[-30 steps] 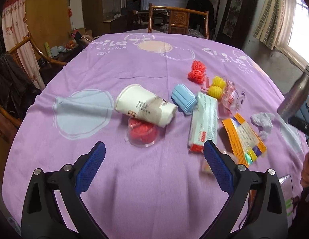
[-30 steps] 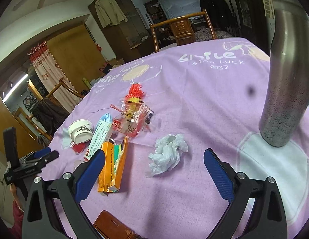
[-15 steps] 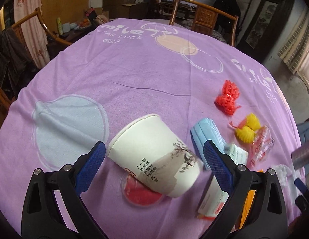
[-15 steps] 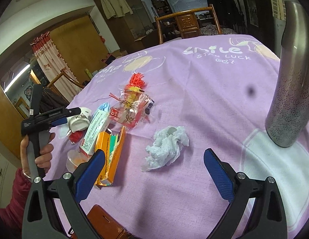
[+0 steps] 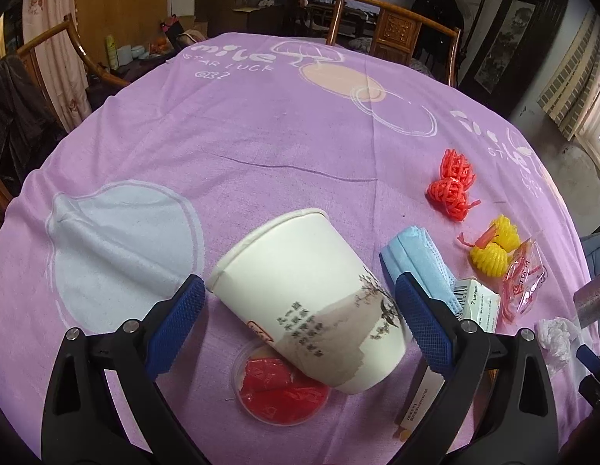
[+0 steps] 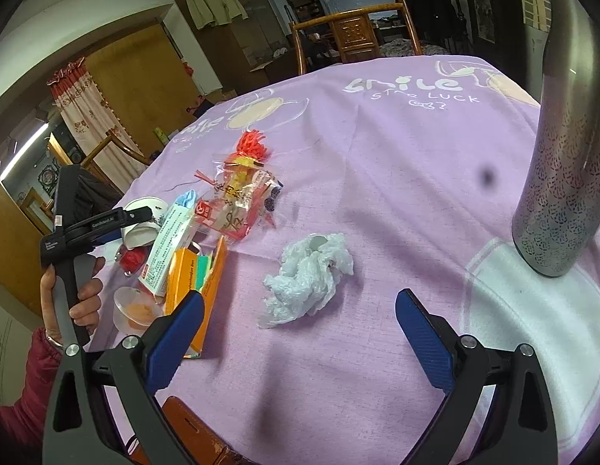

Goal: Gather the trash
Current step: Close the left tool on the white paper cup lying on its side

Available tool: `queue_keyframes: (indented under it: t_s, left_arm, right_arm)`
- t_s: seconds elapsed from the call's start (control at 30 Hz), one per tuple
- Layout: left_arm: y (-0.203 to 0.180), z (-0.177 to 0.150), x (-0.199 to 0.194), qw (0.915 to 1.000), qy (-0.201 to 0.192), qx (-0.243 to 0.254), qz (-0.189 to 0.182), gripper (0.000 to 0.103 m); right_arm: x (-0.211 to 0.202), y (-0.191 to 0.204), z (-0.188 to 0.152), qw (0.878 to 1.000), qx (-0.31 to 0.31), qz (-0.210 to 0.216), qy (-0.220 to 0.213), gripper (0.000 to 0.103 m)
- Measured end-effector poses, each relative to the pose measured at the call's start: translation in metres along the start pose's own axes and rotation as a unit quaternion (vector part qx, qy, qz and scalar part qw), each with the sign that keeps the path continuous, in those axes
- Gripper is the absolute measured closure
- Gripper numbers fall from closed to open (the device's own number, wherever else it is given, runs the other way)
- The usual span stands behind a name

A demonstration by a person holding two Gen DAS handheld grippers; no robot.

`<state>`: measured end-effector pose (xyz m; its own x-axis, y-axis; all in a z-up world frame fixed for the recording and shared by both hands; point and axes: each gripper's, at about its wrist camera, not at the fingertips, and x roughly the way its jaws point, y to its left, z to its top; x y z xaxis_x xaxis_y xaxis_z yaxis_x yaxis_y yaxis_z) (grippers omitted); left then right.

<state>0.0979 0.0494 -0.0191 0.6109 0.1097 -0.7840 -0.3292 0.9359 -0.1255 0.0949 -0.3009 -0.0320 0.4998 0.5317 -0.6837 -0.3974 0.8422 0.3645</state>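
Observation:
A white paper cup [image 5: 307,298] lies on its side on the purple tablecloth, resting on a clear lid with red contents [image 5: 282,387]. My left gripper [image 5: 300,325] is open, its blue pads on either side of the cup, not touching it. My right gripper [image 6: 300,333] is open and empty, just in front of a crumpled white tissue [image 6: 307,275]. The left gripper also shows in the right wrist view [image 6: 106,224], over the cup [image 6: 143,228].
Near the cup lie a blue face mask [image 5: 416,259], a white tablet box [image 5: 476,306], an orange box [image 6: 195,283], red [image 5: 453,184] and yellow [image 5: 493,248] net balls and a snack wrapper [image 6: 238,201]. A tall metal flask [image 6: 563,178] stands at the right. A small clear cup [image 6: 135,310] and a brown wallet [image 6: 195,434] lie near the front edge.
My left gripper has moved forward and down until its open pads flank the paper cup. My right gripper has hardly moved and stays open by the tissue.

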Motion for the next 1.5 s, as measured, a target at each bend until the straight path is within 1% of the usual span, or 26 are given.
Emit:
queue_keyframes:
  t_s: [0.17,0.27,0.43,0.67,0.97,1.3,1.5]
  left_arm:
    - [0.0,0.001,0.0,1.0,-0.002,0.0,0.003,0.008]
    - [-0.003,0.001,-0.002,0.9999,-0.008,0.005,0.005,0.008]
    - [-0.007,0.001,-0.005,0.9998,-0.013,0.015,0.003,0.008]
    - [-0.006,0.002,-0.007,0.9998,-0.017,0.011,-0.001,0.008]
    - [-0.009,0.001,-0.001,0.9998,-0.006,0.019,-0.006,0.008]
    - [-0.017,-0.001,0.004,0.9994,0.003,0.035,-0.007,0.008]
    - [-0.018,-0.001,0.008,0.9992,0.011,0.035,-0.014,0.008]
  right_arm:
    - [0.007,-0.005,-0.001,0.999,-0.001,-0.05,0.009,0.006]
    - [0.01,-0.007,-0.001,0.998,-0.005,-0.061,0.011,0.006]
    - [0.011,-0.007,-0.001,0.998,-0.006,-0.063,0.013,0.006]
    - [0.008,-0.004,-0.002,0.998,-0.011,-0.061,0.007,0.006]
    - [0.003,-0.003,0.001,0.998,-0.012,-0.064,-0.001,0.006]
    - [0.003,-0.004,0.001,0.998,-0.01,-0.06,0.004,0.006]
    - [0.005,-0.003,0.001,0.998,-0.012,-0.059,0.008,0.006]
